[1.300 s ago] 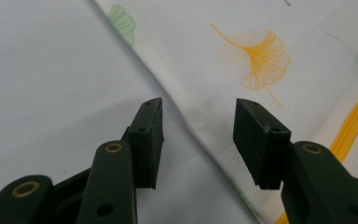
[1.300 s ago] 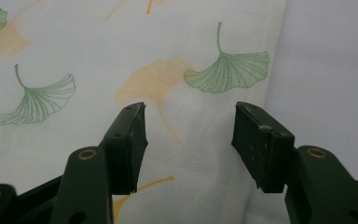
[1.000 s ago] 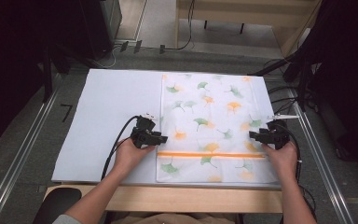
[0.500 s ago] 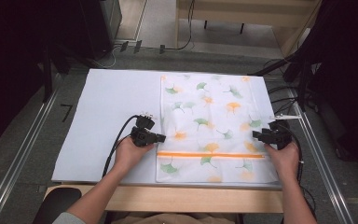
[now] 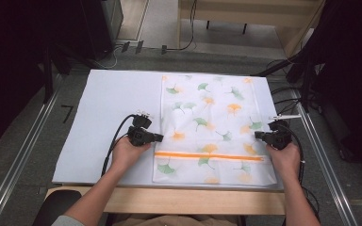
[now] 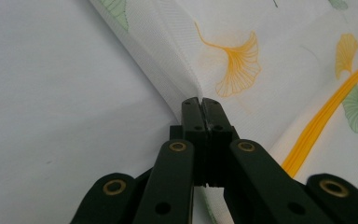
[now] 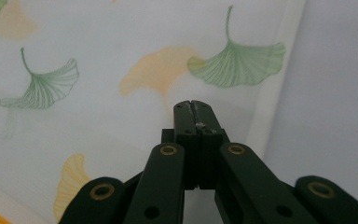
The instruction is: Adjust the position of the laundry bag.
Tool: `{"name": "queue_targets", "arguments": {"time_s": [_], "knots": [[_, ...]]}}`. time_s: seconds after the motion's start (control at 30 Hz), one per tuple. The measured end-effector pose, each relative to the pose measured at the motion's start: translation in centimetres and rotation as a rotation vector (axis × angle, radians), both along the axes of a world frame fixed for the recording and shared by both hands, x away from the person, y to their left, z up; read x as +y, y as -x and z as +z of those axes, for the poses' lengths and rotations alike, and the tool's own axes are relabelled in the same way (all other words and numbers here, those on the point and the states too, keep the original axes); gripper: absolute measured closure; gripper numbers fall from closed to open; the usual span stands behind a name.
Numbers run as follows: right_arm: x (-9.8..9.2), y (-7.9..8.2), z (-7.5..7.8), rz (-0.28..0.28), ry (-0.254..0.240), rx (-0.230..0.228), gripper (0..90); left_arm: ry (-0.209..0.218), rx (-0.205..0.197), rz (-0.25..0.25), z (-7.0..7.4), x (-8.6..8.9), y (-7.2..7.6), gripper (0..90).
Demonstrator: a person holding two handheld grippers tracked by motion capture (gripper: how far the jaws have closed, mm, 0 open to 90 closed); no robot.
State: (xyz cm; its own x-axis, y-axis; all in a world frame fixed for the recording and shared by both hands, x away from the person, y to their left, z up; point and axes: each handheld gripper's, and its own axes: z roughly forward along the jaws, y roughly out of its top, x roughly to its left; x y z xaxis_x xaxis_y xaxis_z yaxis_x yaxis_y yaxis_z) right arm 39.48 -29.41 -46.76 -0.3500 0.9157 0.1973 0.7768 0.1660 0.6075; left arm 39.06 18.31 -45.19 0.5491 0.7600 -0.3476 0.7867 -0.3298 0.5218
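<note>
- The cloth (image 5: 212, 127), white with a ginkgo-leaf print and an orange stripe (image 5: 209, 156), lies flat on the right half of the white sheet (image 5: 108, 108), long side running away from the person.
- Left gripper (image 6: 199, 103): jaws have just closed; they are pinched on the cloth's left edge, which rises in a small ridge at the tips.
- Right gripper (image 7: 195, 106): jaws have just closed together at the cloth's right edge; whether fabric is caught between them cannot be told.
- Both grips sit just beyond the stripe, at matching points.
- Procedure: confirm each bite holds fabric, then lift both hands together and level, keeping the span taut to prevent sag or slip.
- Surface: the sheet covers a table (image 5: 169, 200) with a wooden front edge.
- Room: metal rails (image 5: 26, 146) flank the table; cables (image 5: 287, 96) and dark furniture lie on the grey floor beyond.
</note>
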Motion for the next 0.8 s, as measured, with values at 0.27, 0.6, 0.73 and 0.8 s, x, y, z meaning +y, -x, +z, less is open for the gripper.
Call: {"name": "queue_targets", "arguments": {"time_s": [0.27, 0.6, 0.73, 0.8], "knots": [[0.2, -0.5, 0.5, -0.023, 0.020, -0.029, 90.0, 0.003, 0.003, 0.044, 0.4, 1.9, 0.2, 90.0], [1.0, -2.0, -0.1, -0.071, 0.045, -0.023, 62.8, -0.014, 0.011, 0.050, 0.1, 2.5, 0.8, 90.0], [1.5, -2.5, -0.4, -0.090, 0.064, -0.024, 69.5, -0.006, 0.009, 0.065, 0.0, 2.6, 1.0, 90.0], [1.9, -2.8, -0.3, -0.094, 0.090, -0.029, 80.7, -0.003, 0.014, 0.065, 0.0, 2.8, 1.0, 90.0]]}}
